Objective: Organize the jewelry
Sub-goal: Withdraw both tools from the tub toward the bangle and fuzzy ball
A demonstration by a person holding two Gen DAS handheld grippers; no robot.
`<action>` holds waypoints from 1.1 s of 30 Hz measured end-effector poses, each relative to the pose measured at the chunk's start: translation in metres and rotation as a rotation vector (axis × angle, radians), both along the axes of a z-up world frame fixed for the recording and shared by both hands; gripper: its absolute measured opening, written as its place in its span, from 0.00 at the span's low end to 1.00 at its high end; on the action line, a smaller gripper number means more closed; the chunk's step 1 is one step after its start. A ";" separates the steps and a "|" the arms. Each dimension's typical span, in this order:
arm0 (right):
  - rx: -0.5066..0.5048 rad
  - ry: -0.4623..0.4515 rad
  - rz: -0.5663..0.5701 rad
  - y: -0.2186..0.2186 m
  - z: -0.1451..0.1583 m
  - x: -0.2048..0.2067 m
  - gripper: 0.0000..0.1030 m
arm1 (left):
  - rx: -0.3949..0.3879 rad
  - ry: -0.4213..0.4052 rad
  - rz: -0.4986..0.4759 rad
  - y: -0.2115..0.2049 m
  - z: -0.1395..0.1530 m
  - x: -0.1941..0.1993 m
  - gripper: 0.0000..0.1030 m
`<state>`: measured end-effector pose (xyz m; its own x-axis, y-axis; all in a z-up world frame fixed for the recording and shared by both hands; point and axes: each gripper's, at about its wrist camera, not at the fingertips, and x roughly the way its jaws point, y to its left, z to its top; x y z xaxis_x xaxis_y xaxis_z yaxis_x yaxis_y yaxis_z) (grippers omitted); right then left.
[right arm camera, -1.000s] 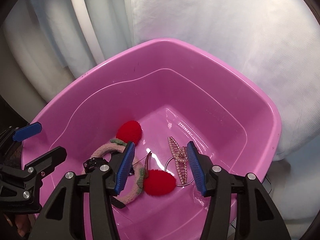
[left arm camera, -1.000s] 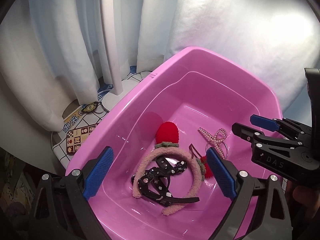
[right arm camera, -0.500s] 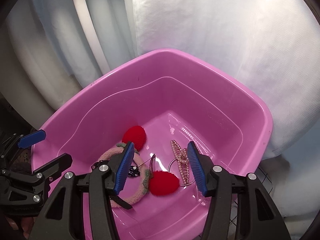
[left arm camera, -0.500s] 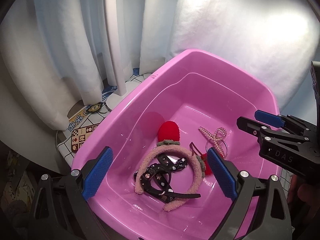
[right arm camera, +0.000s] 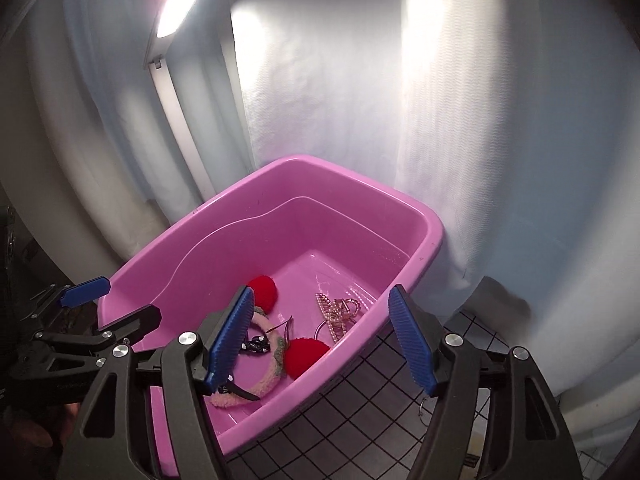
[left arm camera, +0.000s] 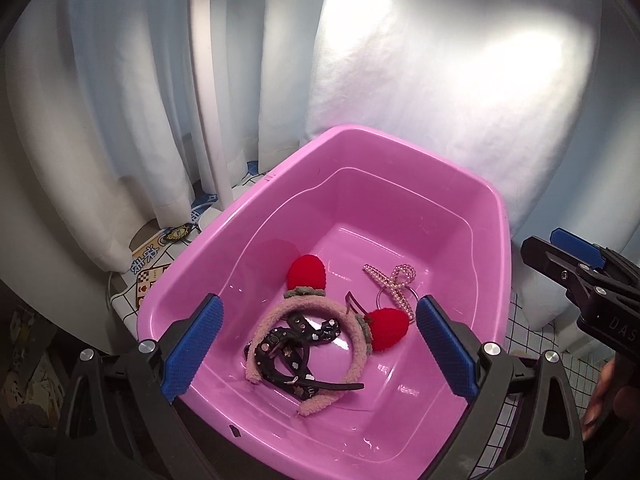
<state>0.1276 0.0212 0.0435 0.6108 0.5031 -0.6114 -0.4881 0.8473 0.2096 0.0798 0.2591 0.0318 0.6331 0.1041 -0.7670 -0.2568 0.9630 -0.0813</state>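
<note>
So the right claw has just been opening its jaws, and nothing sits between them; the pearl hair clip lies loose on the bottom of the pink tub, right by the fuzzy pink headband with the red pom-poms and the black studded band. Looks to me like that drop-off is done. The left claw is spread wide, empty too. Compared with a second ago both claws sit higher and further back from the tub, and the right view now shows the grid-pattern desk beside it.
</note>
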 end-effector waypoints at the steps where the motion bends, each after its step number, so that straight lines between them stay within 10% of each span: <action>1: 0.004 -0.005 -0.012 -0.010 0.001 -0.006 0.66 | -0.004 -0.009 -0.009 -0.005 0.003 -0.001 0.93; 19: 0.010 0.074 -0.277 -0.175 -0.055 -0.092 0.70 | -0.058 -0.148 -0.264 -0.126 0.039 -0.036 0.93; 33: 0.035 0.188 -0.335 -0.203 -0.136 -0.111 0.70 | -0.055 0.004 -0.394 -0.210 -0.031 -0.034 0.93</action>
